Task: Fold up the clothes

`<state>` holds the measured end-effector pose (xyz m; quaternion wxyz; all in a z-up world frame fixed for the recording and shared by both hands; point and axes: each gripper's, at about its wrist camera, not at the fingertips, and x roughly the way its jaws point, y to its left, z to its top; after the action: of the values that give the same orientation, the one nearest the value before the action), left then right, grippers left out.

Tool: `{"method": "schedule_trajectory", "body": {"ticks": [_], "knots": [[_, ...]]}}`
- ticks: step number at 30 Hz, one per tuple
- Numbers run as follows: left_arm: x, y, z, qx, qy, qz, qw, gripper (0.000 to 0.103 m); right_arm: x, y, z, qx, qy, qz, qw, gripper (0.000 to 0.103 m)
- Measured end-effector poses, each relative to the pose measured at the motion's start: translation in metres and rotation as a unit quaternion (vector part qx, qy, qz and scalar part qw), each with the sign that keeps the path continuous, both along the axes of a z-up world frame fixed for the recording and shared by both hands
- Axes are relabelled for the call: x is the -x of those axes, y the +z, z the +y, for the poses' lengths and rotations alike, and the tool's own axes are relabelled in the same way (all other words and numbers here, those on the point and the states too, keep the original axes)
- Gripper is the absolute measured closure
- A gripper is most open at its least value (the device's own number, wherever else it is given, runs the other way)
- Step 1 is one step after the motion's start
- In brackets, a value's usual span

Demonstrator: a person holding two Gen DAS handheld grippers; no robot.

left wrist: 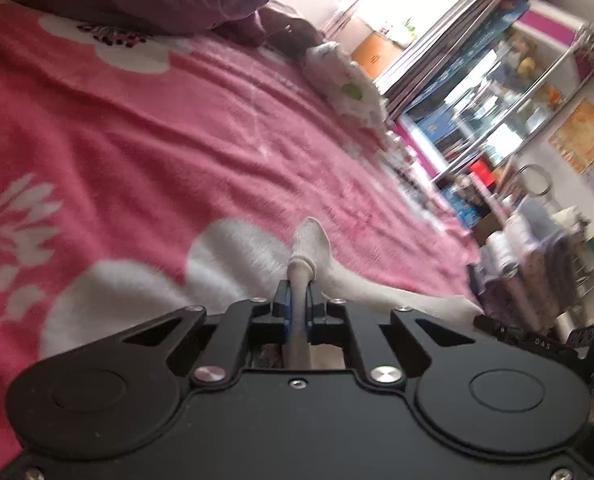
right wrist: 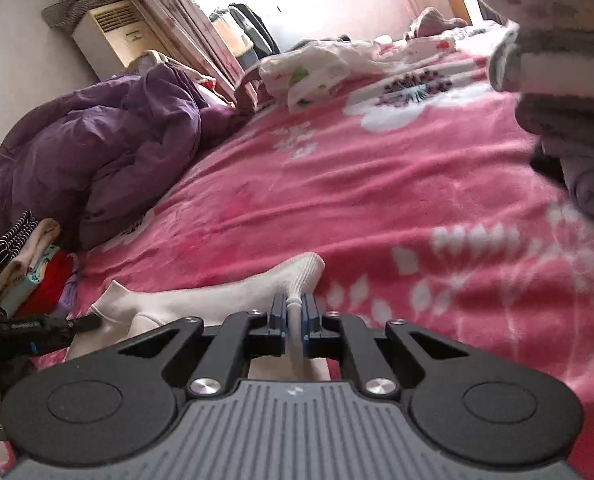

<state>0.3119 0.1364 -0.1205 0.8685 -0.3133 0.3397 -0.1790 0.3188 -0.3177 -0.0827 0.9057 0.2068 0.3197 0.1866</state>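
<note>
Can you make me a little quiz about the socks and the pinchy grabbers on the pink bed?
1. True or false: the left gripper is pinched shut on the white sock.
2. What does the sock lie on? A) a wooden floor B) the pink flowered blanket C) a blue chair
3. Fill in: the puffy heap beside the blanket is a ____ quilt.

Key
1. True; the right gripper pinches sock fabric too.
2. B
3. purple
</note>
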Motion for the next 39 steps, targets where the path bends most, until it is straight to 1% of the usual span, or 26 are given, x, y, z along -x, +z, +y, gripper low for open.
{"method": "schedule_trajectory", "body": {"ticks": [3,4,5,8,10,11,12,13,14,16,17,18,19,20,22,23,25,27,28,30,33,34,35,37,39], "knots": [[-0.017,-0.001,0.015,0.053,0.004,-0.002,0.9986,0.099,-0.001,0.016,-0.02,-0.059,-0.044,-0.046,0.996,0.095],[-0.023,-0.004,0.019,0.061,0.005,0.002,0.9981,0.099,-0.003,0.02,-0.024,-0.072,-0.05,-0.055,0.995,0.095],[-0.029,-0.008,0.021,0.063,0.005,0.007,0.998,0.099,-0.008,0.021,-0.025,-0.072,-0.048,-0.053,0.995,0.095],[-0.04,-0.027,0.025,0.072,0.008,0.035,0.9967,0.098,-0.026,0.011,-0.026,-0.049,-0.042,-0.032,0.997,0.095],[-0.043,-0.035,0.026,0.079,0.012,0.048,0.9957,0.098,-0.037,-0.007,-0.03,-0.054,-0.047,0.004,0.997,0.095],[-0.044,-0.035,0.026,0.079,0.013,0.052,0.9954,0.097,-0.043,-0.019,-0.03,-0.048,-0.051,0.026,0.997,0.094],[-0.044,-0.035,0.027,0.079,0.015,0.056,0.9952,0.096,-0.046,-0.03,-0.027,-0.032,-0.052,0.04,0.997,0.097],[-0.044,-0.035,0.026,0.076,0.015,0.058,0.9953,0.093,-0.046,-0.036,-0.025,-0.027,-0.053,0.04,0.997,0.097],[-0.044,-0.034,0.026,0.072,0.016,0.057,0.9956,0.092,-0.044,-0.038,-0.025,-0.031,-0.057,0.037,0.997,0.097],[-0.041,-0.029,0.024,0.063,0.012,0.052,0.9966,0.091,-0.041,-0.03,-0.022,-0.011,-0.061,0.028,0.998,0.095],[-0.039,-0.025,0.026,0.062,0.011,0.049,0.9968,0.088,-0.039,-0.023,-0.02,0.003,-0.062,0.023,0.998,0.09],[-0.036,-0.021,0.027,0.06,0.011,0.046,0.9971,0.083,-0.037,-0.017,-0.018,0.018,-0.064,0.018,0.998,0.08],[-0.031,-0.014,0.027,0.045,0.016,0.036,0.9982,0.069,-0.035,-0.011,-0.016,0.032,-0.065,0.013,0.997,0.074],[-0.022,-0.003,0.026,0.014,0.025,0.02,0.9994,0.062,-0.031,-0.004,-0.015,0.049,-0.068,0.007,0.996,0.072],[-0.003,0.02,0.02,-0.051,0.04,-0.015,0.9978,0.061,-0.017,0.013,-0.014,0.087,-0.073,-0.007,0.993,0.072],[0.007,0.028,0.016,-0.069,0.043,-0.03,0.9962,0.061,-0.006,0.02,-0.014,0.099,-0.071,-0.016,0.992,0.072],[0.031,0.043,0.008,-0.074,0.042,-0.059,0.9946,0.061,0.018,0.031,-0.013,0.112,-0.061,-0.033,0.991,0.072],[0.053,0.054,-0.005,-0.071,0.024,-0.082,0.9938,0.061,0.045,0.041,-0.01,0.123,-0.053,-0.048,0.99,0.072],[0.064,0.057,-0.013,-0.076,0.015,-0.088,0.9931,0.061,0.061,0.042,-0.007,0.122,-0.051,-0.052,0.99,0.072],[0.088,0.06,-0.03,-0.096,0.003,-0.092,0.9911,0.061,0.093,0.042,0.002,0.118,-0.044,-0.059,0.99,0.072],[0.132,0.054,-0.056,-0.111,-0.021,-0.089,0.9897,0.061,0.141,0.038,0.019,0.116,-0.031,-0.066,0.991,0.072],[0.146,0.051,-0.065,-0.124,-0.029,-0.089,0.9879,0.061,0.155,0.035,0.024,0.116,-0.028,-0.067,0.991,0.071],[0.159,0.048,-0.076,-0.143,-0.039,-0.091,0.9848,0.061,0.168,0.031,0.029,0.116,-0.026,-0.064,0.991,0.07],[0.185,0.044,-0.093,-0.181,-0.052,-0.094,0.9776,0.061,0.188,0.023,0.037,0.117,-0.016,-0.054,0.992,0.07],[0.21,0.04,-0.109,-0.215,-0.061,-0.096,0.9699,0.061,0.211,0.017,0.047,0.123,-0.002,-0.053,0.991,0.07]]}}
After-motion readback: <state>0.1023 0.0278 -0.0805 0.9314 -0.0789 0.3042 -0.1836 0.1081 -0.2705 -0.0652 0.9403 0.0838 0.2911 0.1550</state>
